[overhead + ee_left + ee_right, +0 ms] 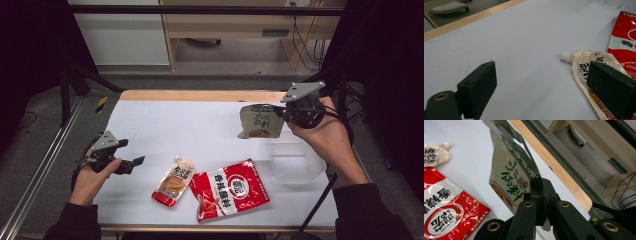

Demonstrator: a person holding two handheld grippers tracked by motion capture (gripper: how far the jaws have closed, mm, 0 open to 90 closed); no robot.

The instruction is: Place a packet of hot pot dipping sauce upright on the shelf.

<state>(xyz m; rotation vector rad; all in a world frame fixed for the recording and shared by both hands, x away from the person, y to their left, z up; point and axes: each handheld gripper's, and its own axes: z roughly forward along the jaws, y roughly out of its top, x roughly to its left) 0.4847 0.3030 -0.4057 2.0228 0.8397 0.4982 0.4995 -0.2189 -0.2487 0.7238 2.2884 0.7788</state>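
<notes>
Pouch point(257, 121) edge in right tool point(280, 113)

We count three packets in all: one grey-green pouch point(257, 121), lifted above the worktop's point(200, 125) far right part; one pale spouted pouch point(173, 181) lying near the near edge; and one red packet point(230, 189) just beside it, also by the near edge. We count one clear plastic tub point(295, 161) toward the right edge. We see two hand-held tongs: the left tongs point(135, 164) at the left edge and the right tongs point(280, 114) near the far right corner. We count two hands, one on each.
</notes>
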